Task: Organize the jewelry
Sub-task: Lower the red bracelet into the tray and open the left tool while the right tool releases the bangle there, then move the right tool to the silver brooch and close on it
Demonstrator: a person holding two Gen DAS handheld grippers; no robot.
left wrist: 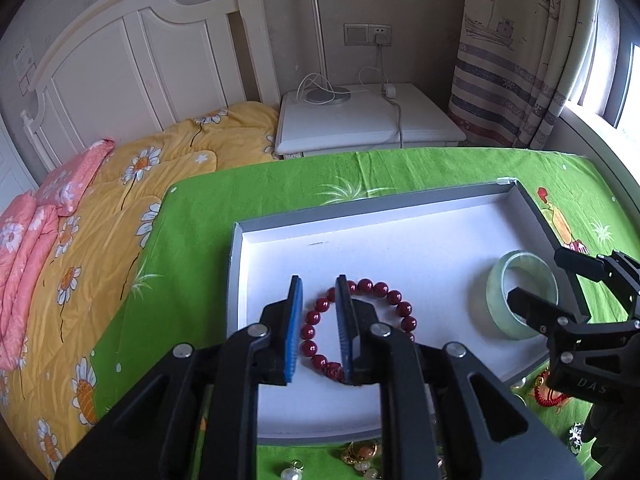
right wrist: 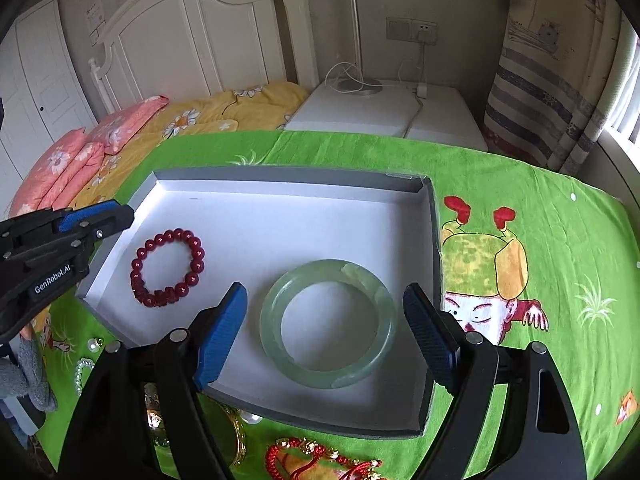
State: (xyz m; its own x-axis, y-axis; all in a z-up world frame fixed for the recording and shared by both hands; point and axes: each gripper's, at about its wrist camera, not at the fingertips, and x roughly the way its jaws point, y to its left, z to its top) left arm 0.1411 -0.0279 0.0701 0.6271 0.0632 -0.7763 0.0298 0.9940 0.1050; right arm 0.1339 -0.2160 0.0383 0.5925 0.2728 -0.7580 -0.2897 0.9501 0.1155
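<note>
A shallow white tray with a grey rim (left wrist: pixel 240 264) (right wrist: pixel 280 174) lies on a green cloth. Inside it at the left lies a dark red bead bracelet (left wrist: pixel 400 308) (right wrist: pixel 199 266), flat on the floor of the tray. My left gripper (left wrist: pixel 319 280) (right wrist: pixel 120 216) hovers over the tray's left edge with its blue pads a little apart and nothing pressed between them. A pale green jade bangle (left wrist: pixel 494 292) (right wrist: pixel 272 312) lies flat at the tray's right. My right gripper (right wrist: pixel 326 290) (left wrist: pixel 536 274) stands wide open around it, its pads clear of it.
Loose jewelry lies on the cloth near the tray's front edge: a red knotted cord piece (right wrist: pixel 280 456) (left wrist: pixel 548 396), gold pieces (left wrist: pixel 360 450) (right wrist: pixel 238 436) and pearl beads (right wrist: pixel 82 372). A bed (left wrist: pixel 120 200) is to the left, a white nightstand (left wrist: pixel 360 120) behind.
</note>
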